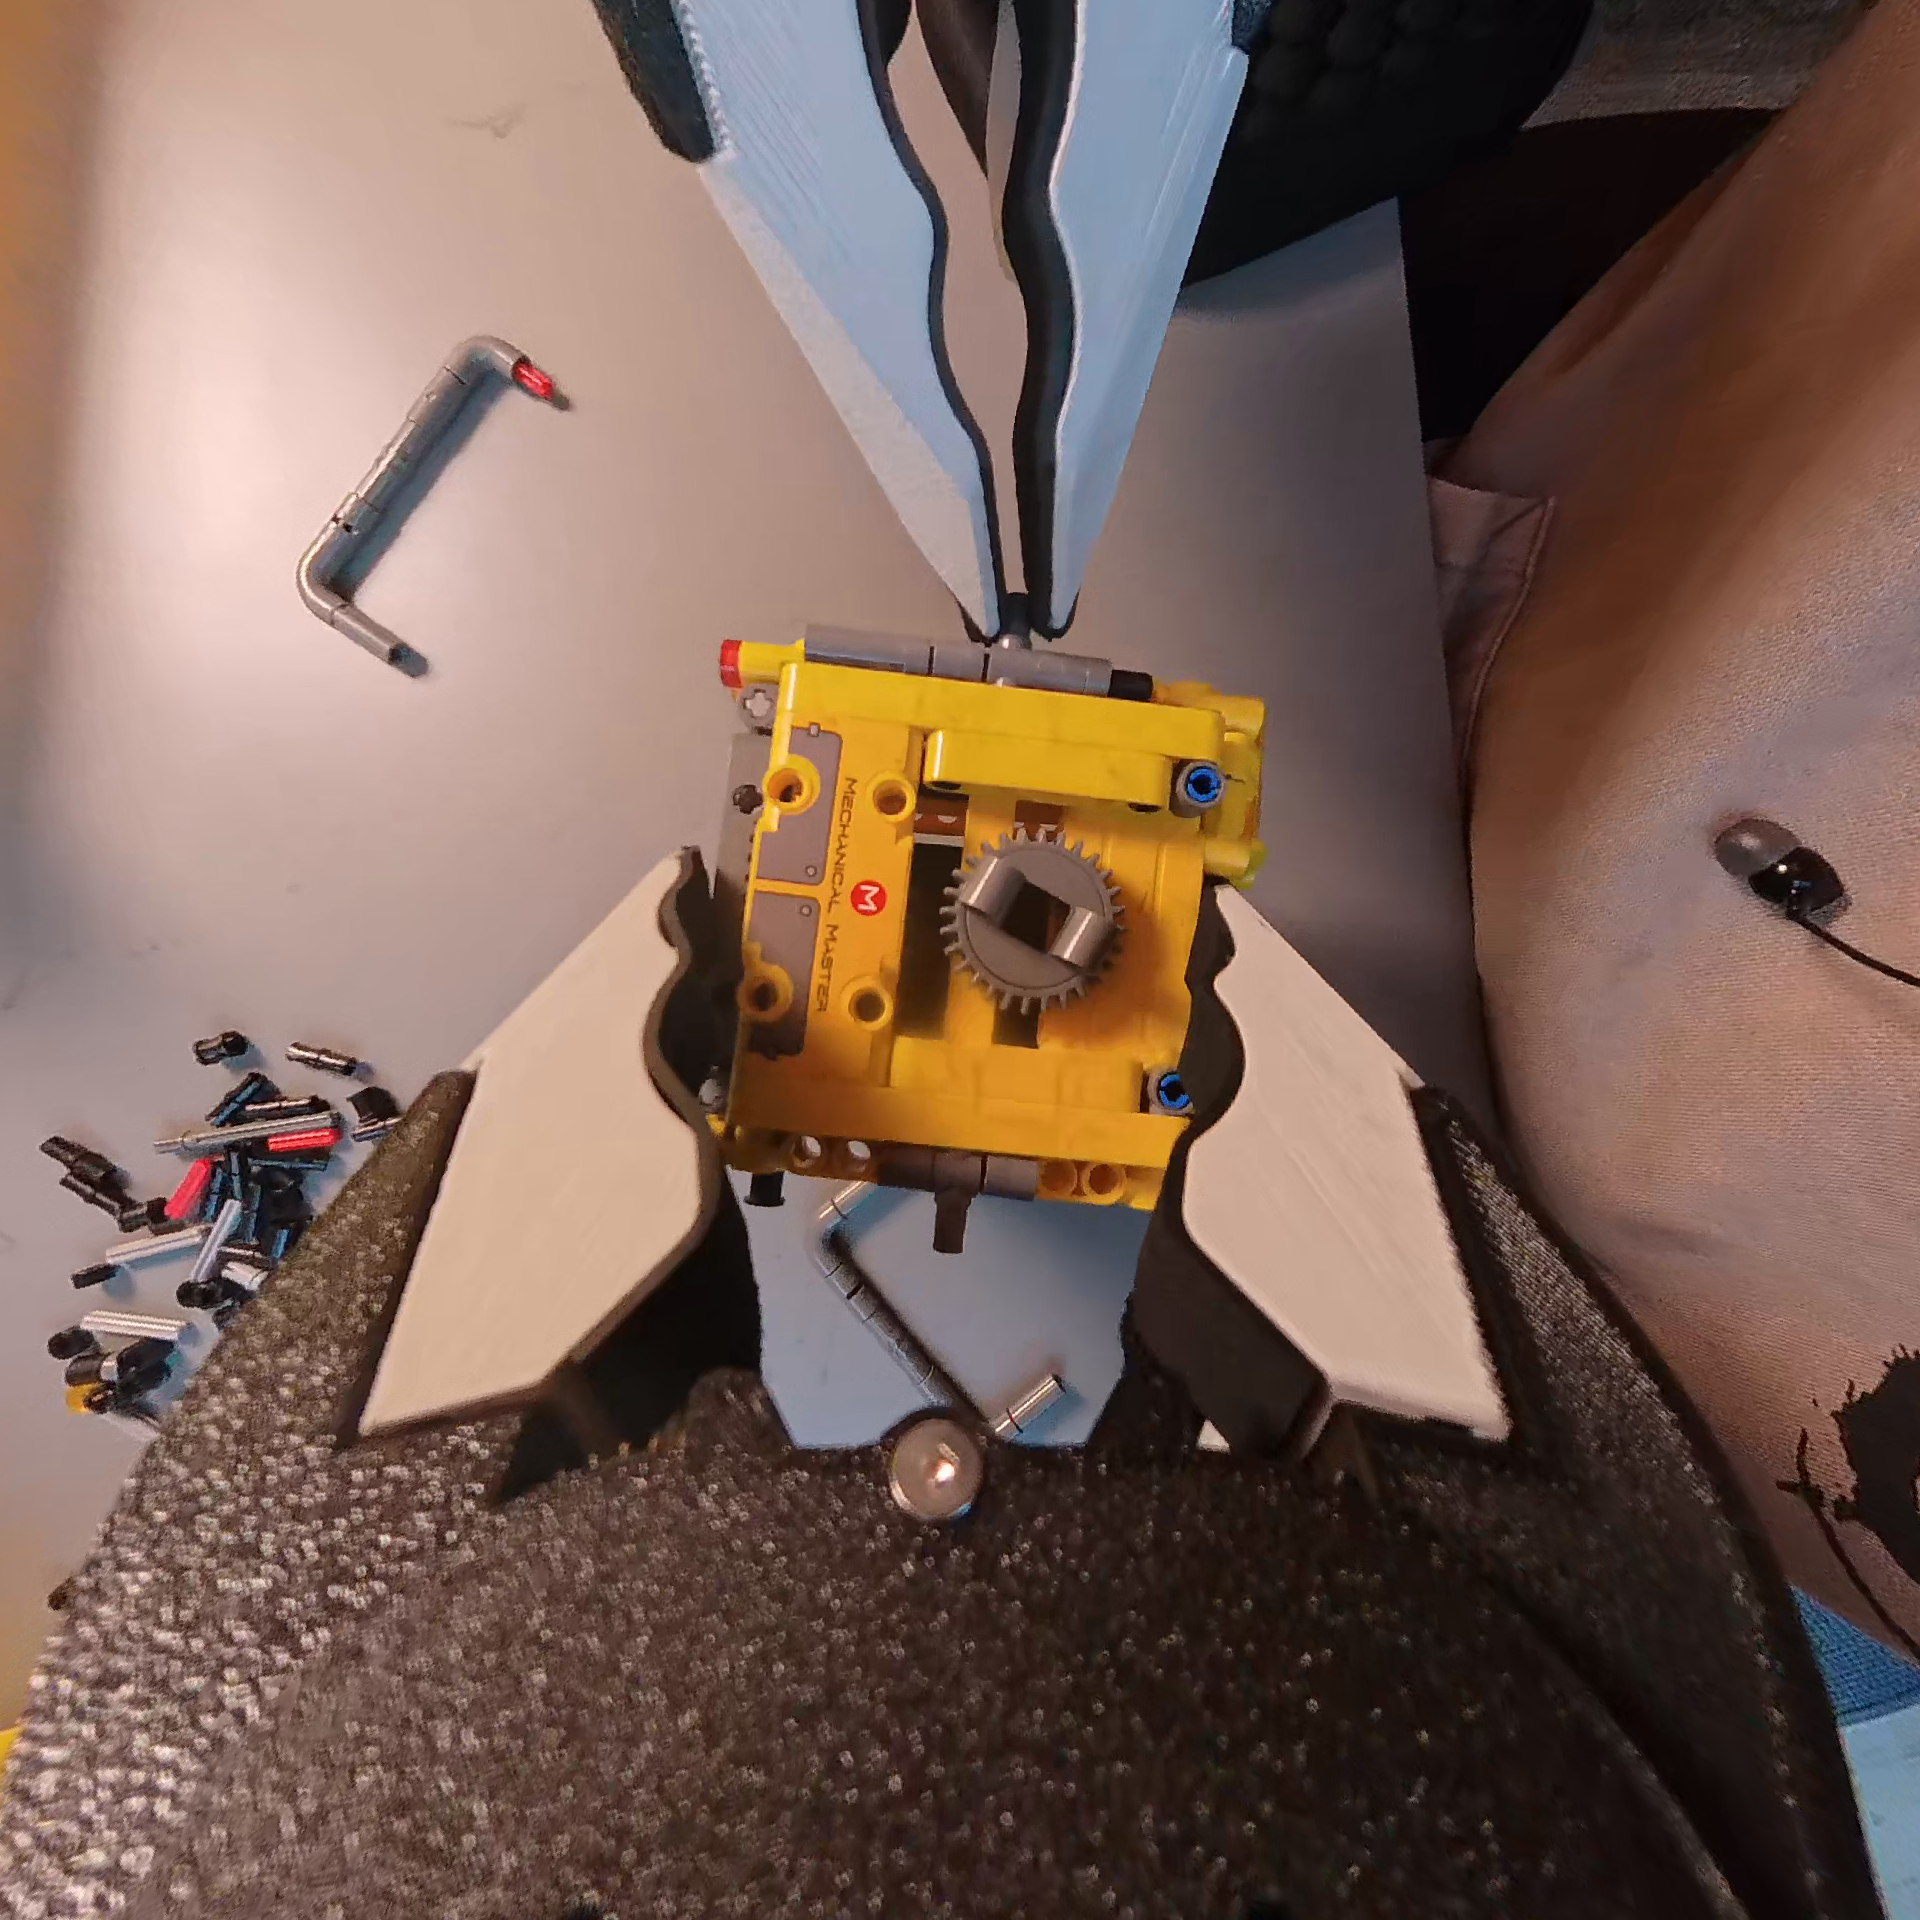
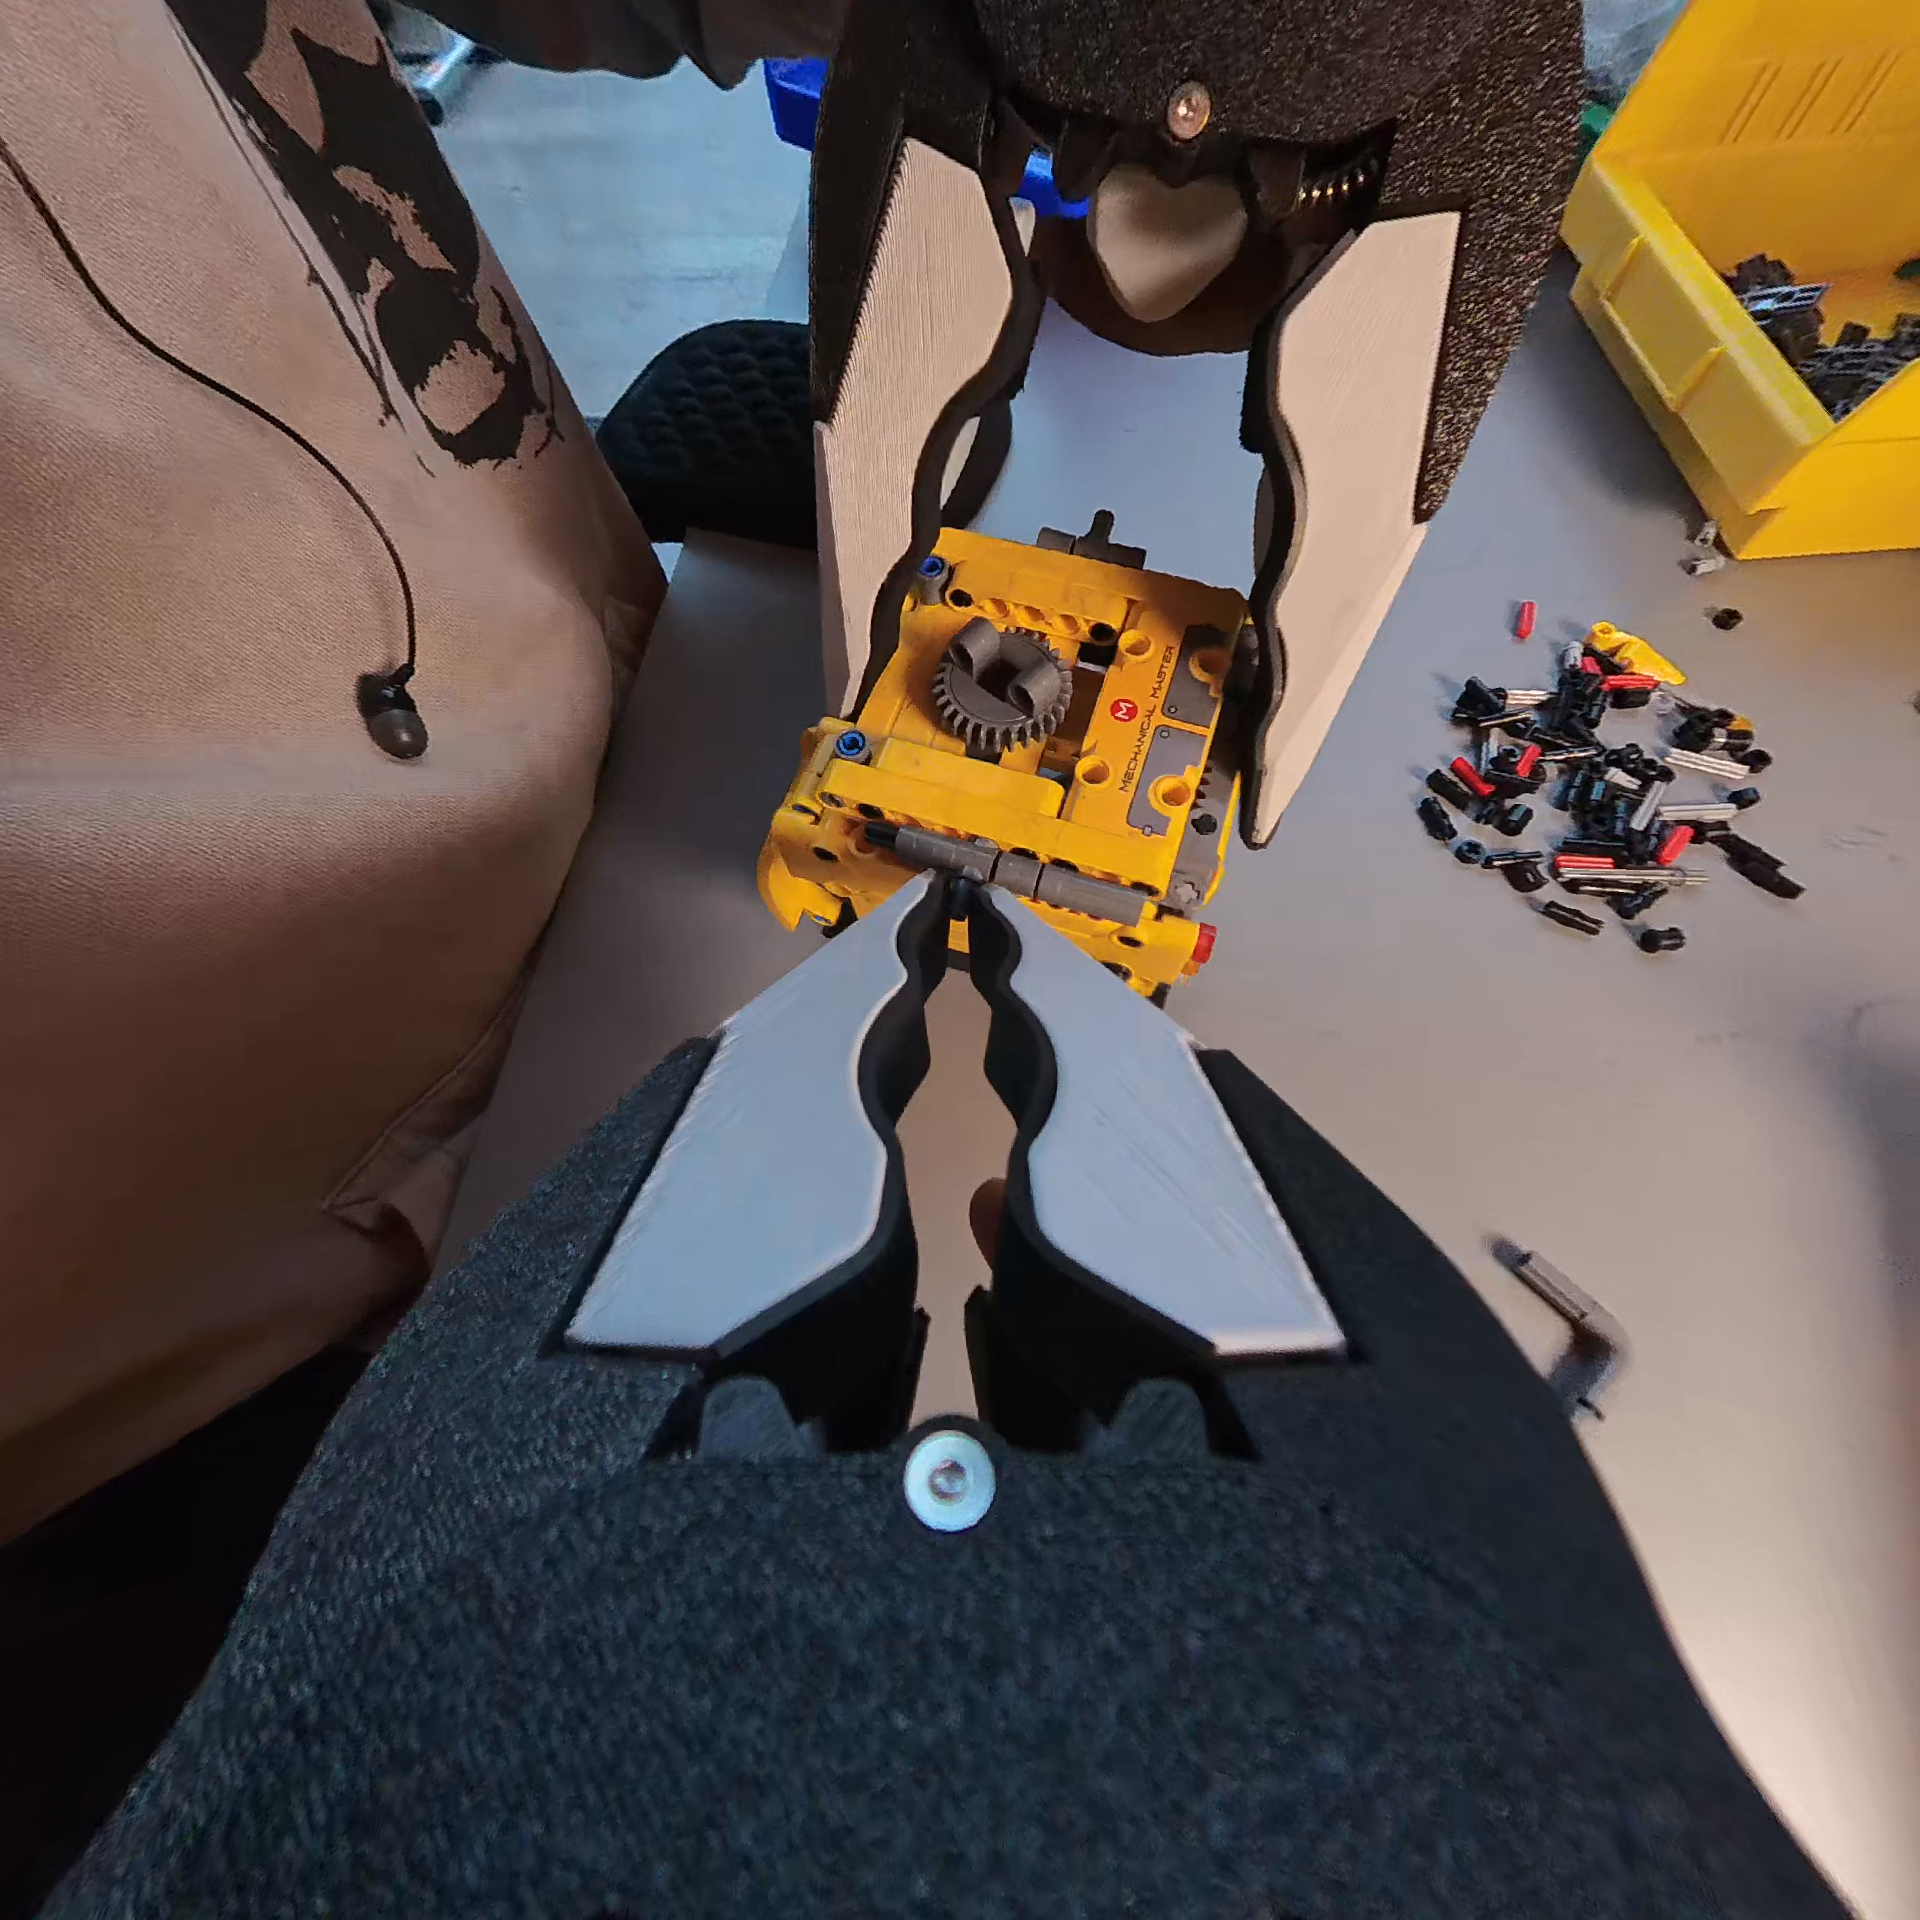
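We see the left tool [image 1: 951, 997] clamped across the yellow building-brick gearbox block [image 1: 997, 935], one finger on each side wall, block held just above the grey counter [image 1: 260, 727]. The block's top face shows a grey bevel gear [image 1: 1029, 925] and two blue pins at the right corners.

The right tool [image 2: 958, 894] is nearly closed, tips pinching a small black pin [image 2: 961, 891] that sits at the grey axle-and-connector row [image 2: 1023, 871] on the block's edge. In the left wrist view the same pinch shows at the block's far edge, right tool coming in from above.

On the counter:
- a grey U-shaped axle/connector assembly with a red end [image 1: 416, 499], well apart from the block, to the left
- another grey bent axle piece [image 1: 883, 1320] under the left tool, between its fingers
- a loose pile of black, grey and red pins and axles [image 1: 197, 1205] left of the left tool; in the right wrist view it lies to the right of the block
- a yellow parts bin [image 2: 1704, 343] holding dark parts, at the far right corner

A person in a tan printed shirt [image 2: 260, 727] sits right beside the block, with a black earbud [image 2: 393, 717] hanging on its wire against the shirt.
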A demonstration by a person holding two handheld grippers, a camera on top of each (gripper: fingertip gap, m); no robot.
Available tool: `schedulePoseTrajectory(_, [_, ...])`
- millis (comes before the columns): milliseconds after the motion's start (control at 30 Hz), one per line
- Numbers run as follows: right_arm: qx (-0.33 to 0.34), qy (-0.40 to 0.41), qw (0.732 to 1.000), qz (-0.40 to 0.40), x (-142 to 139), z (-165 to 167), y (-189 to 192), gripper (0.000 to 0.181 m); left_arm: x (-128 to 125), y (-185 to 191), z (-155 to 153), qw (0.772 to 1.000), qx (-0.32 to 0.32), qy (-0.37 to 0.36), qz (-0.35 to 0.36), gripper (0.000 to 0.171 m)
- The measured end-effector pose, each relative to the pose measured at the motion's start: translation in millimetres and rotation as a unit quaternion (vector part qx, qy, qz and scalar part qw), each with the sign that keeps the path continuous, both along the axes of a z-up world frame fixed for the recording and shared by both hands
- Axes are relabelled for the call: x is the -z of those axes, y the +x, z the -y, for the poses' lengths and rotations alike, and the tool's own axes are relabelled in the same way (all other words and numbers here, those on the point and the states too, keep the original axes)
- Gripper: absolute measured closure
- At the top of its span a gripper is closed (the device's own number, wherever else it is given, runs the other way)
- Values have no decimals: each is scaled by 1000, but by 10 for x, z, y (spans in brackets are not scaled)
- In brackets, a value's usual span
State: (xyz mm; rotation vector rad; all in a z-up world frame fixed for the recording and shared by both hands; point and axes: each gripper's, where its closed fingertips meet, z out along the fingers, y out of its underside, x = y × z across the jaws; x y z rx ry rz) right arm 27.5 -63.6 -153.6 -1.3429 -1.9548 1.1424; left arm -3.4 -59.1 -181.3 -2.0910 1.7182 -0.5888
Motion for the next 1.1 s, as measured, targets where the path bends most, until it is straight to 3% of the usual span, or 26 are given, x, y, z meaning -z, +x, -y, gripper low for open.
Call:
schedulePoseTrajectory(100, [-8,-33,999,-9,-8,18,14,181,-9,16,15,1000,15,4,12,80])
schedulePoseTrajectory(267, [38,-79,995,-46,-69,-125,16,179,-25,14,-17,1000,10,12,25,80])
schedulePoseTrajectory(333, [63,-87,992,-70,-193,-253,27,170,-26,19,-20,999,14,13,26,80])
schedulePoseTrajectory(400, [86,-68,991,-74,-237,-365,28,166,-25,24,-22,999,18,13,26,78])
schedulePoseTrajectory(533, [88,57,992,-64,-108,-352,-46,166,-28,25,-22,999,22,15,30,79])
schedulePoseTrajectory(700, [92,26,994,-46,-56,-311,-91,167,-31,21,-16,999,19,19,36,80])
schedulePoseTrajectory(900, [113,-11,993,-26,-26,-381,-106,154,-32,21,1,999,26,20,36,80])
schedulePoseTrajectory(1100, [118,-5,993,-15,-8,-400,-116,181,-26,21,-2,999,26,26,32,81])
